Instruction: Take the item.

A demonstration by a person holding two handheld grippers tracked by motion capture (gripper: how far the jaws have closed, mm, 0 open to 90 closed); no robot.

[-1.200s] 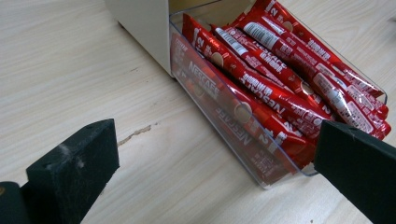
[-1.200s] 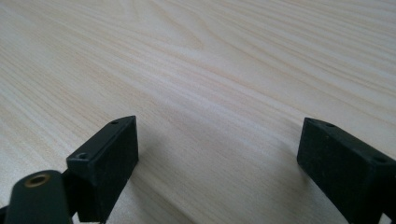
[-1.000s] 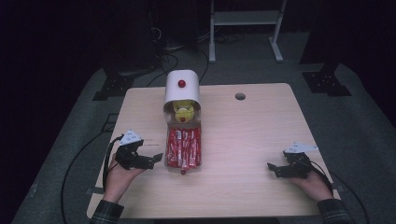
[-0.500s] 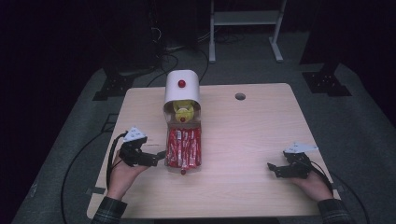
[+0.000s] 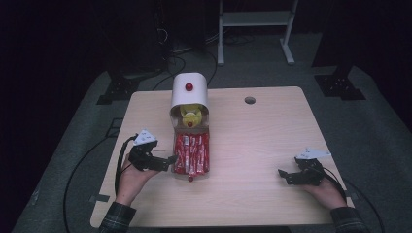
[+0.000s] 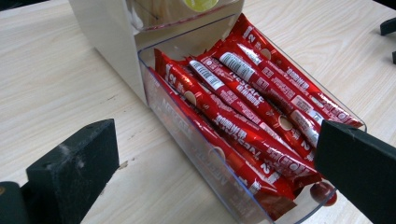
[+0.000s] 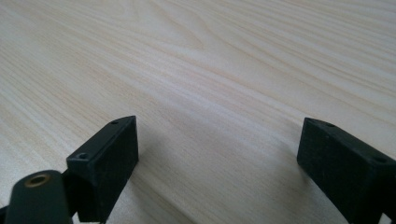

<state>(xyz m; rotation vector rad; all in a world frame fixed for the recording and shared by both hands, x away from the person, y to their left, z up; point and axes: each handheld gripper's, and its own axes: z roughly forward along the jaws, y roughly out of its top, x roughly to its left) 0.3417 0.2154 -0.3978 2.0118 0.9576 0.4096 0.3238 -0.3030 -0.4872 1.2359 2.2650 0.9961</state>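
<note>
- A clear plastic drawer (image 5: pixel 191 154) stands pulled out of a white round-topped dispenser (image 5: pixel 189 90) on the wooden surface (image 5: pixel 252 145); it extends toward the person from the dispenser's front.
- The drawer is packed with red coffee-mix sticks (image 6: pixel 247 107) lying lengthwise, side by side and overlapping.
- A small red knob (image 6: pixel 323 192) sits on the drawer's front end, the end farthest from the dispenser.
- The left tool (image 5: pixel 167 161) is just beside the drawer's front left corner, its tips at the drawer wall; whether they touch it cannot be told from the high view.
- In the left tool's own view its jaws stand wide apart, one out over bare wood beside the drawer, the other at the knob end, with the drawer's front corner between them. Nothing is held.
- A yellow item (image 5: pixel 190 114) shows inside the dispenser, behind the drawer.
- The right tool (image 5: pixel 287 176) rests well apart from the drawer, off to its right, jaws wide over bare wood, holding nothing.
</note>
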